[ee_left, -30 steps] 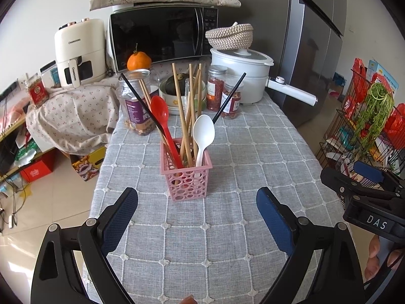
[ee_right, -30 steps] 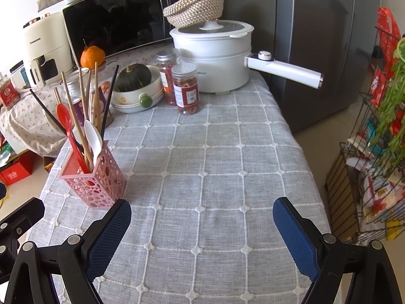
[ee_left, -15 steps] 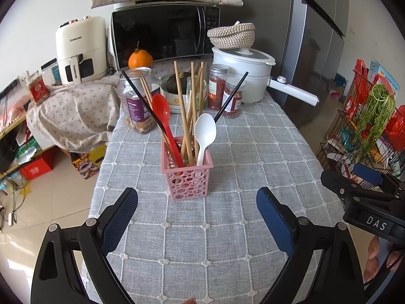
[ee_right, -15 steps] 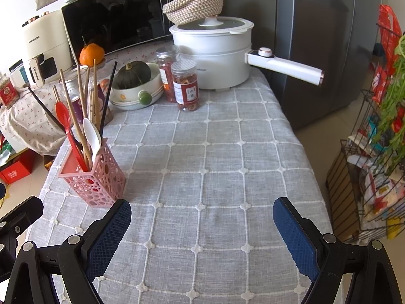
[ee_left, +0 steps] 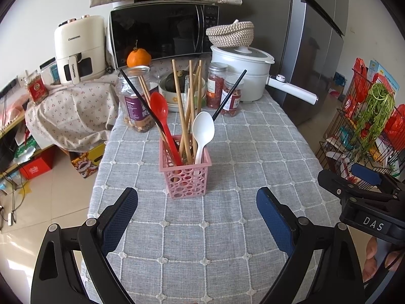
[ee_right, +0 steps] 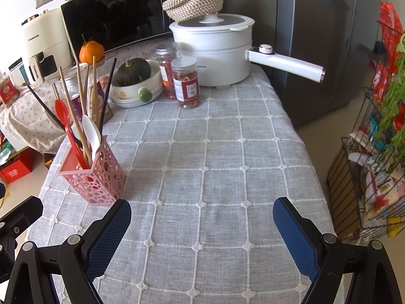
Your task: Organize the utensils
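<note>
Pink basket (ee_left: 186,174) frame centre, upright on tablecloth (ee_left: 227,240), holding red spoon (ee_left: 159,109), white spoon (ee_left: 203,129), chopsticks (ee_left: 182,101). Left gripper (ee_left: 197,217) and right gripper (ee_right: 201,230) both spread, empty. Advise: approach single utensil from above, avoid tipping basket.

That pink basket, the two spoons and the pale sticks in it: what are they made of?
The pink basket looks like moulded plastic, its matte walls pierced with round holes. The red spoon and white spoon seem plastic too, smooth with a slight shine. The pale sticks appear to be bare wood or bamboo chopsticks, tan and dull.
</note>
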Tool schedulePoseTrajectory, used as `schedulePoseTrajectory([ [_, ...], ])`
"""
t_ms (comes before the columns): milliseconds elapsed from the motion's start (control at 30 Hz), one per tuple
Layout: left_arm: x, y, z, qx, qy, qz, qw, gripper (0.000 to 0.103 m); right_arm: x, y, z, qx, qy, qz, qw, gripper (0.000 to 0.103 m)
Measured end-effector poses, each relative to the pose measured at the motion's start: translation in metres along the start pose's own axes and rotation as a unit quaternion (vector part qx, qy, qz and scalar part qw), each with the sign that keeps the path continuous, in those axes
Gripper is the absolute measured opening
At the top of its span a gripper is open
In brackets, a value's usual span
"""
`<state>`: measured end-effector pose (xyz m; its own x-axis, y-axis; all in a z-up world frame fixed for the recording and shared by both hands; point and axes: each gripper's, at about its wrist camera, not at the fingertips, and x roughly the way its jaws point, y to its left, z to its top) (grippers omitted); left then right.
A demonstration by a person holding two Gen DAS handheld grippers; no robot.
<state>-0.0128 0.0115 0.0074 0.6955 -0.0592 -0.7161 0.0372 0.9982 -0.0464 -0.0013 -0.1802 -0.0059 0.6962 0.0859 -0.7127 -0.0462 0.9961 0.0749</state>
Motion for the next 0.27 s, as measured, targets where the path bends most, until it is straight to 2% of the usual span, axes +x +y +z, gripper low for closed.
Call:
schedulePoseTrajectory([
  [267,0.0009,-0.0015,-0.0009,0.001,0.001,-0.001,1.0000,0.096,0.0009,0.0007,0.0002,0.000,0.004,0.000,1.000,0.094],
])
